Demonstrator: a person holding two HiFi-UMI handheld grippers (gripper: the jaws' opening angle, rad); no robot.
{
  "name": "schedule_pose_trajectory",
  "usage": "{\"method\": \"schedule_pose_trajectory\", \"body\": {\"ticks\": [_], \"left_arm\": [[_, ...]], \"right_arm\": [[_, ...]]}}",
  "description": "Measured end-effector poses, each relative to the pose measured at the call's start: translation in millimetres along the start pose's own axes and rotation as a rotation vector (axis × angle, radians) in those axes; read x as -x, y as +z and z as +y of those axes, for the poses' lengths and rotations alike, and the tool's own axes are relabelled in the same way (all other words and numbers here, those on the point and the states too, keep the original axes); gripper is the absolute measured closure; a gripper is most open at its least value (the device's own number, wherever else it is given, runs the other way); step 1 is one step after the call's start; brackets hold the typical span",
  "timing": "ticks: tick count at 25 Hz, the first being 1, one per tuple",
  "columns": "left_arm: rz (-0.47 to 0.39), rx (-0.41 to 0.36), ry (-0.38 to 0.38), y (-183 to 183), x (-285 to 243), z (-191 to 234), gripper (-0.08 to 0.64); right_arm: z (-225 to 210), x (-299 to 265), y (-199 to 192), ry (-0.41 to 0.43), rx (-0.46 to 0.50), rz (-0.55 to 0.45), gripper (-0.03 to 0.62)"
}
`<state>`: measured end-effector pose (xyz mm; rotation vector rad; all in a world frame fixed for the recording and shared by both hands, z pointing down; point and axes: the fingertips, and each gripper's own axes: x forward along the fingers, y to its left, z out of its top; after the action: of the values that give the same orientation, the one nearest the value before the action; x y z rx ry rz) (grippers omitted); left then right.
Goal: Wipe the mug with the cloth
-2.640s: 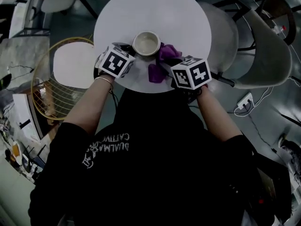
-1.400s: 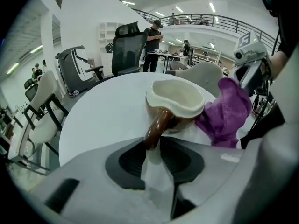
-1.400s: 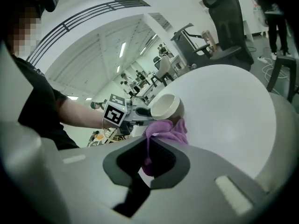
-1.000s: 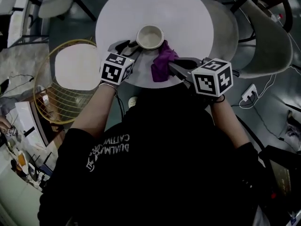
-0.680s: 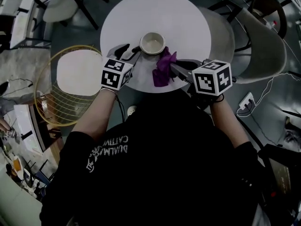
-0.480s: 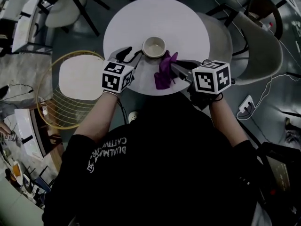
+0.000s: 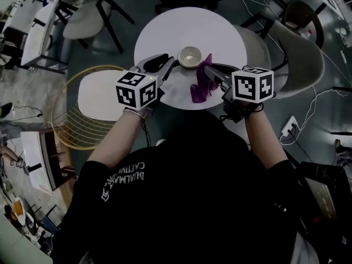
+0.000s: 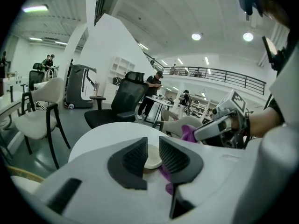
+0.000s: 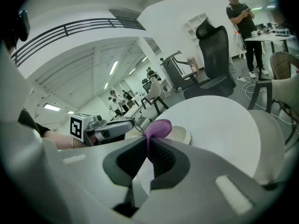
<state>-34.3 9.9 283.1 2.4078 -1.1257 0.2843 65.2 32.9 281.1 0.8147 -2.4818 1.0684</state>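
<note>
- Found the mug (image 7: 190, 56) upright on the round white table (image 7: 187, 23), on the half nearer the person, mouth up.
- Saw inside it, from the head view, only its own pale wall and bottom.
- Found the cloth (image 7: 202, 84), purple, gripped by the right gripper (image 7: 211, 72) and hanging just right of the mug; could not tell whether cloth and mug touched.
- Read that gripper's jaws as pressed together on a fold of the cloth, with a bunch of it bulging past the tips.
- Found the left gripper (image 7: 168, 62) just left of the mug, its jaws drawn in to a slim gap, having just been closing.
- Saw nothing caught between those pads, only the mug's rim through the gap, farther off on the table.
- Noted beside the table a gold wire chair (image 7: 66, 120) cradling a white cushion (image 7: 102, 95).
- Got from the head view alone the look down into the mug, plus a power strip (image 7: 290, 126) on the floor.
- Got from the left gripper view, not from the head view, the right gripper side-on with cloth at its tips, a black office chair (image 8: 122, 97) beyond the table, and people at desks behind.
- Got from the right gripper view alone the cloth hiding part of the mug, and the left gripper's marker cube off to the left.
</note>
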Motion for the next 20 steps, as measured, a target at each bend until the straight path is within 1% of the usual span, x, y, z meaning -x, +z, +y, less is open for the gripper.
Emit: {"method": "schedule_pose_trajectory", "body": {"ticks": [2, 3, 4, 7, 9, 13, 15, 18, 20], "left_arm": [[-0.012, -0.011, -0.039, 8.1, 10.1, -12.4, 0.495], [-0.015, -0.024, -0.059, 11.6, 15.9, -19.3, 0.513], [-0.017, -0.040, -0.076, 15.0, 22.4, -26.1, 0.559], [-0.040, -0.092, -0.105, 28.9, 45.0, -43.9, 0.558], [-0.073, -0.098, -0.103, 41.9, 60.9, -51.6, 0.558], [-0.141, -0.071, -0.049, 61.2, 103.7, -58.4, 0.558], [-0.167, -0.035, -0.057, 64.7, 127.0, -64.7, 0.558], [-0.192, 0.043, -0.066, 66.5, 156.9, -67.9, 0.558], [-0.200, 0.067, -0.071, 65.9, 175.7, -69.7, 0.558]], "right_arm": [[11.2, 3.4, 7.7, -0.002, 0.003, -0.048, 0.571], [17.4, 5.2, 10.4, -0.003, 0.006, -0.067, 0.571], [24.4, 7.0, 12.5, -0.001, 0.008, -0.085, 0.571], [47.9, 13.1, 19.5, 0.013, 0.002, -0.145, 0.571], [64.2, 18.2, 26.5, 0.027, -0.009, -0.196, 0.571], [100.7, 33.0, 32.8, 0.070, -0.015, -0.273, 0.571], [115.9, 44.1, 32.6, 0.087, -0.010, -0.296, 0.571], [136.7, 62.7, 34.4, 0.118, -0.019, -0.349, 0.571], [154.8, 73.5, 34.4, 0.142, -0.033, -0.389, 0.571]]}}
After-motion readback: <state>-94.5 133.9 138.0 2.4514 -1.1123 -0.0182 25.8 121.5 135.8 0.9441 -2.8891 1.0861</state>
